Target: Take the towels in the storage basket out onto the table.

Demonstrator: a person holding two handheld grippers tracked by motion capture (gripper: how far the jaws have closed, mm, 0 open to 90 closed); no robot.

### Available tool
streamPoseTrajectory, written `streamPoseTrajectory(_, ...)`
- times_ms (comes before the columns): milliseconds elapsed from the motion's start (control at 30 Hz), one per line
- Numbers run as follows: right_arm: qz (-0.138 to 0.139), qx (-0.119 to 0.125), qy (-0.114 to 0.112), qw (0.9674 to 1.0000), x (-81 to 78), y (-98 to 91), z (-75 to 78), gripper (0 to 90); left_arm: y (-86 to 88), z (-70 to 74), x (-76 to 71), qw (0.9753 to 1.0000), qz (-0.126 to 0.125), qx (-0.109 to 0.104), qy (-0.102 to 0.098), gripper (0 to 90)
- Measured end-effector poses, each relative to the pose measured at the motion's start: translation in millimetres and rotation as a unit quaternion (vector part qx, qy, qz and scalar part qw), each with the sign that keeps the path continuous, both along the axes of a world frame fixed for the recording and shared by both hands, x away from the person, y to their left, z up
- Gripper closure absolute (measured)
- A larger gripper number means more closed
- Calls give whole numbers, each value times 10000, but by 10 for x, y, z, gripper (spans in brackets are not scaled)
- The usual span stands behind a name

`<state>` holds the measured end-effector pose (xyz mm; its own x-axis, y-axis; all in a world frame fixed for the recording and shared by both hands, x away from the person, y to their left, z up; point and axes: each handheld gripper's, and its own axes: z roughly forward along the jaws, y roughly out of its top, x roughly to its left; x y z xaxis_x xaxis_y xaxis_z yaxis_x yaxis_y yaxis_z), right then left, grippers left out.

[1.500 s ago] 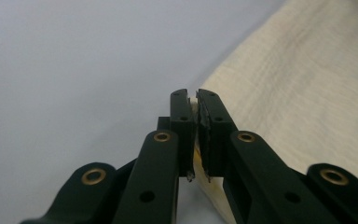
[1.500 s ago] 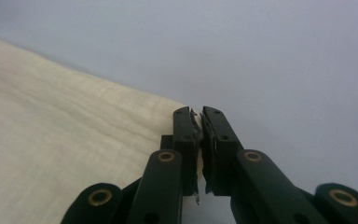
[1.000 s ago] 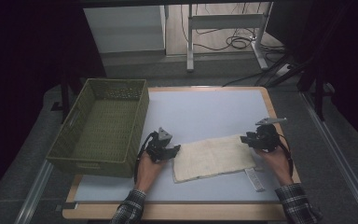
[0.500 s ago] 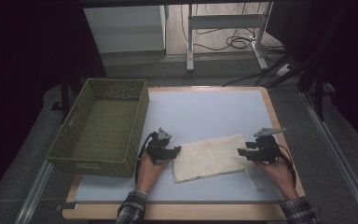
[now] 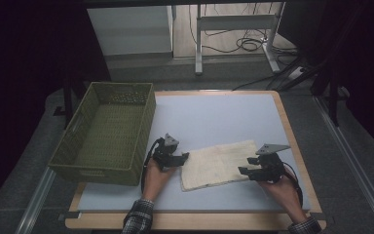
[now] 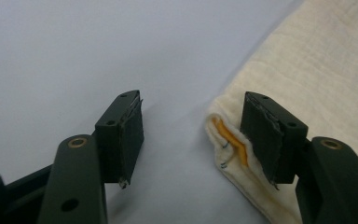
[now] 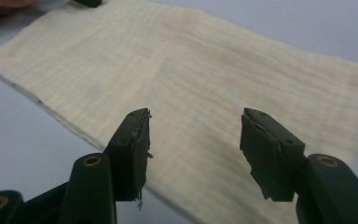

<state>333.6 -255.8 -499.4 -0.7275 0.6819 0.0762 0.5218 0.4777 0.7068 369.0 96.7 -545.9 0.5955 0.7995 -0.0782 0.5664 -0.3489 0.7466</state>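
A: Starting at the left, what stands on the counter [image 5: 214,109]?

B: A green woven basket [image 5: 108,131], sitting at the counter's left edge, partly overhanging it. Its inside looks bare from the high view.

A: And next to it?

B: The left tool [image 5: 175,158], held by the person's left hand [image 5: 155,179], just right of the basket's near corner. Its jaws stand apart and have just been opening. In the left gripper view, one jaw hangs over the bare counter and the other sits at the corner of the cream cloth [image 6: 307,70], where an orange tag [image 6: 230,140] shows in the fold. The pads are not pressing on the cloth.

A: Where does the cloth lie?

B: Flat on the near half of the counter, between the two tools, folded into a rough rectangle.

A: And the right side?

B: The right tool [image 5: 254,171], in the right hand [image 5: 282,187], sits at the cloth's right edge. Its jaws are apart too, just been opening, with the cloth lying below them in the right gripper view, not clamped.
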Motion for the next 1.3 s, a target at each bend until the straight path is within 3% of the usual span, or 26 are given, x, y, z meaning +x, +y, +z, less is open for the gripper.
streamPoseTrajectory(233,289,71,103,9995,-77,201,-42,450,1,0,1,10000,0,-4,4,390)
streamPoseTrajectory(567,826,95,169,9964,-167,657,-107,457,-2,-1,-1,10000,10,-9,1,390)
streamPoseTrajectory(600,944,119,182,9953,-186,775,-143,462,-4,-3,-1,10000,15,-30,-2,390)
streamPoseTrajectory(700,1051,135,209,9942,-200,865,-172,473,2,0,1,10000,-6,3,5,390)
streamPoseTrajectory(933,1499,136,232,9883,-291,1279,-232,532,2,-1,1,10000,-3,1,7,390)
streamPoseTrajectory(1300,1877,43,164,9821,-369,1645,-256,562,3,-2,2,10000,-5,-5,2,390)
